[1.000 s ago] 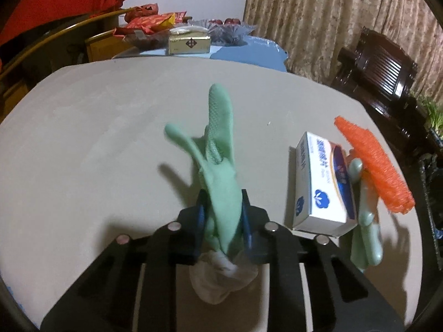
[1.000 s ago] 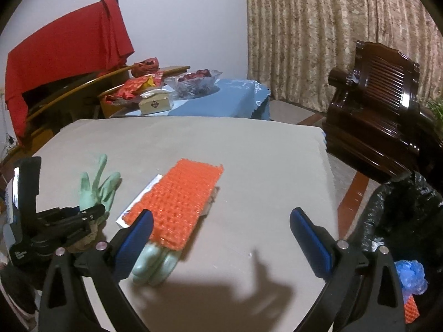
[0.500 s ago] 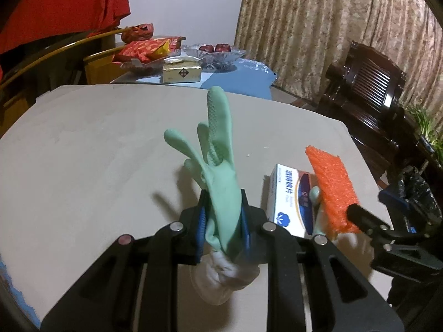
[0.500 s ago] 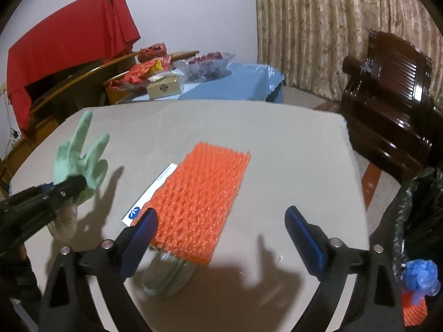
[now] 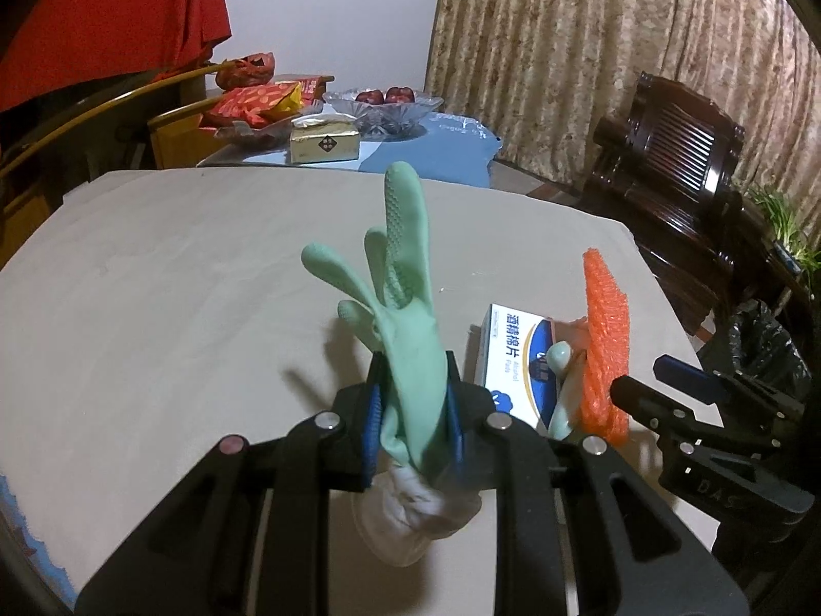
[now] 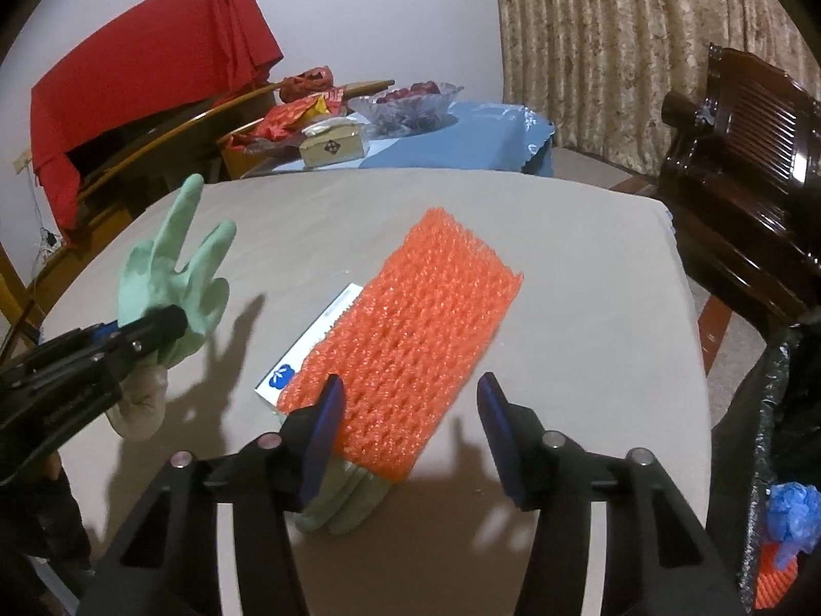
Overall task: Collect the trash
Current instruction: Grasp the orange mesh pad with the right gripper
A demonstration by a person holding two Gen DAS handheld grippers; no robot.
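While left tongs (image 5: 413, 410) pinch one of two green gloves (image 5: 405, 308)

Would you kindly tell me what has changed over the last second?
The right gripper moved in over the orange foam net and narrowed its jaws, not yet gripping. The left gripper stayed shut on the green rubber glove, raised off the table.

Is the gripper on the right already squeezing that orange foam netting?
No. The right gripper stands open, its blue pads on either side of the near end of the orange foam netting, with a clear gap at the right pad.
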